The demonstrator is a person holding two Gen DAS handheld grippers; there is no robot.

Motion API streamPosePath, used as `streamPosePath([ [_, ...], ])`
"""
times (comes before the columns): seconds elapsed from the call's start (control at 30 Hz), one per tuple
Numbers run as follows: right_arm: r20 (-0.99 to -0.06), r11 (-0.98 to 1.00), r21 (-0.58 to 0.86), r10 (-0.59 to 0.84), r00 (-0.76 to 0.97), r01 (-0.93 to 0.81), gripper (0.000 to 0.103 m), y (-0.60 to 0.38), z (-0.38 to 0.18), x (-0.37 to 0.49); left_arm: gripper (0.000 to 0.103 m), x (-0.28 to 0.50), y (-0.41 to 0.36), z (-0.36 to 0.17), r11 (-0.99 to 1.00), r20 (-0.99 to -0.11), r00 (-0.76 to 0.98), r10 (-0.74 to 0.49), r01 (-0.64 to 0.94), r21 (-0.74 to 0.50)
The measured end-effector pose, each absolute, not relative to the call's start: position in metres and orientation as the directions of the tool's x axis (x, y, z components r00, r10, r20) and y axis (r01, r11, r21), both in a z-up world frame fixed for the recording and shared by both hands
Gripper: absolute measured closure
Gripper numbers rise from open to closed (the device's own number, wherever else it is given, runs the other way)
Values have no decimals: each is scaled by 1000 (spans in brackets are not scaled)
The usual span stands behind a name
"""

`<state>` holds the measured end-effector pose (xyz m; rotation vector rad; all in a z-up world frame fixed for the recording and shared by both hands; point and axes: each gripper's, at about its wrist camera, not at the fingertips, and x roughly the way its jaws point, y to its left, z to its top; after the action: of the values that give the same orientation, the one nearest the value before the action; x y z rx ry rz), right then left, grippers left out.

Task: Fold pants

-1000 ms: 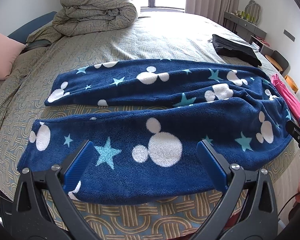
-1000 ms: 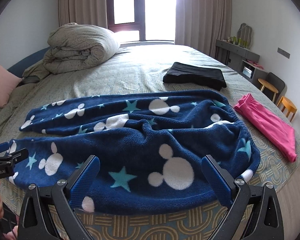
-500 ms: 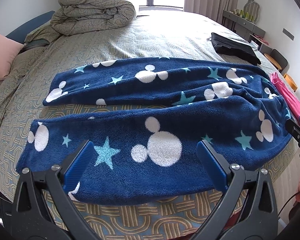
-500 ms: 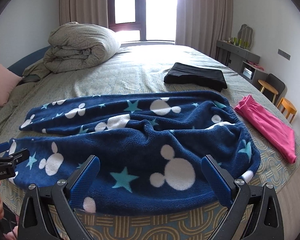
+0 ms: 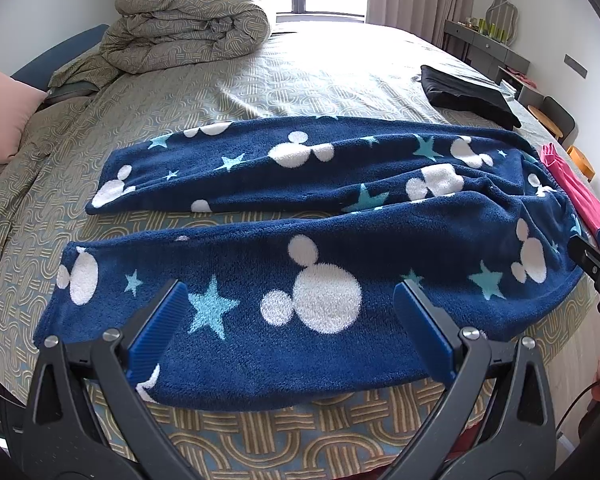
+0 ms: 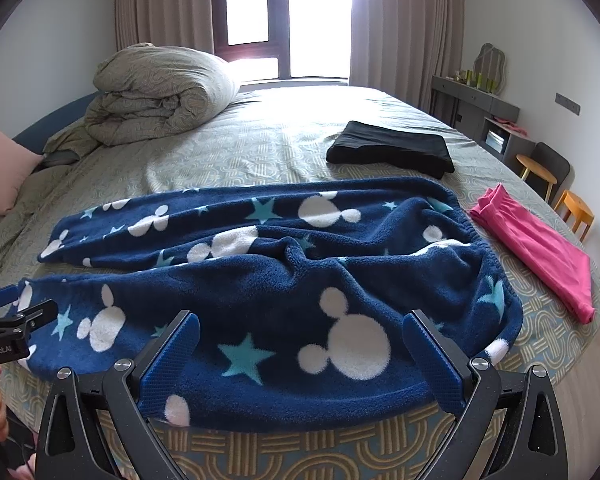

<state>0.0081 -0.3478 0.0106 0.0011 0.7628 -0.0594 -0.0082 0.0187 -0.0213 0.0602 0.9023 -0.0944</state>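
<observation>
Both grippers wide apart | pants (image 5: 300, 248) flat | window (image 6: 288, 20) right-view only

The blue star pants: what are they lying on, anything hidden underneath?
The blue pants lie spread on the patterned bedspread, which shows all round them and in the gap between the legs. Whatever lies directly beneath the fleece is covered; nothing bulges to suggest another item.

Daylight pours through a curtained window (image 6: 288, 20) behind the bed (image 6: 292, 140); a grey dresser (image 6: 484, 108) lines the white wall (image 6: 540, 40).
</observation>
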Motion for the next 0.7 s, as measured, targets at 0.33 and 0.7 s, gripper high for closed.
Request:
streamPosePath([
  [0.33,-691,998,-21,-54,721,54,1,-348,11,8,1,-8,18,-21,994,-785,617,-58,108,11],
  [0.7,-690,998,-19,-53,722,55,1,-348,11,8,1,-11,17,-22,994,-786,615,-59,105,7],
])
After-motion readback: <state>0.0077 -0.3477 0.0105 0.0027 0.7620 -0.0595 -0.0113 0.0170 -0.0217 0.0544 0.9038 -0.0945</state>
